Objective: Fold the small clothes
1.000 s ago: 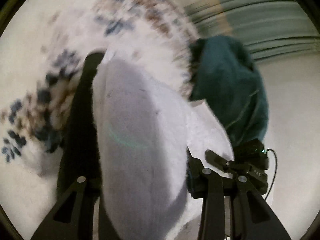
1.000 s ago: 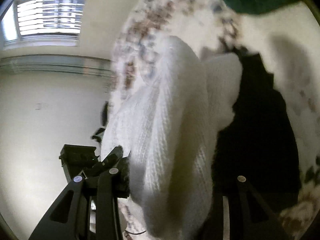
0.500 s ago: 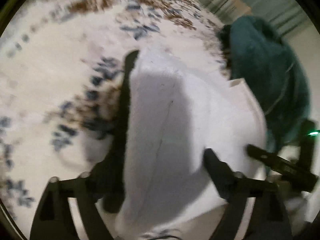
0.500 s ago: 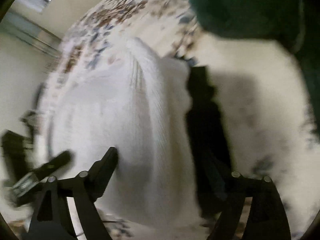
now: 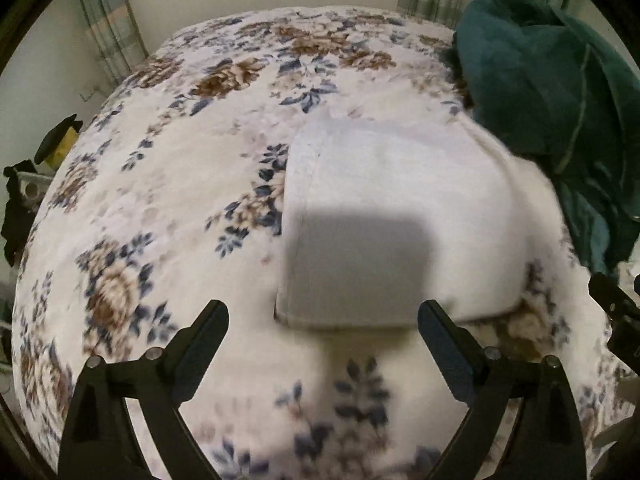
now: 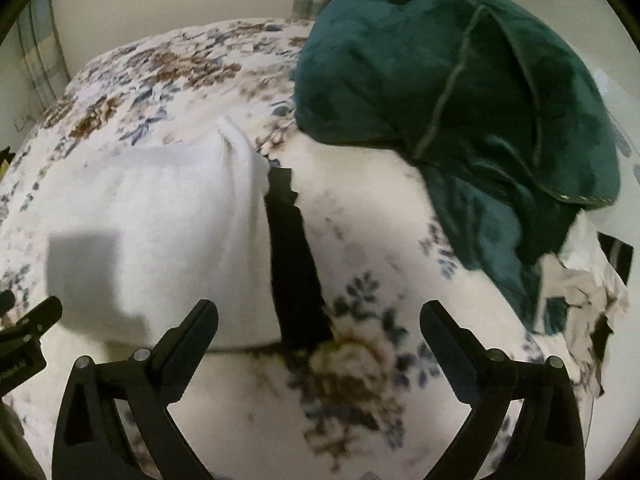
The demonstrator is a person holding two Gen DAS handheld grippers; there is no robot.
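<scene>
the white knit garment (image 5: pixel 400 216) lies folded into a neat rectangle on the floral bed cover (image 5: pixel 168 184), so this piece looks done; a black strip (image 6: pixel 294 264) pokes out along its right edge in the right wrist view, what it is i cannot tell. both the left gripper (image 5: pixel 322 320) and right gripper (image 6: pixel 318 320) hover just short of it, released and holding nothing. a dark green fleece heap (image 6: pixel 460 92) crowds the garment's far right side, and a crumpled pale bundle (image 6: pixel 580 300) beyond it probably still needs folding.
</scene>
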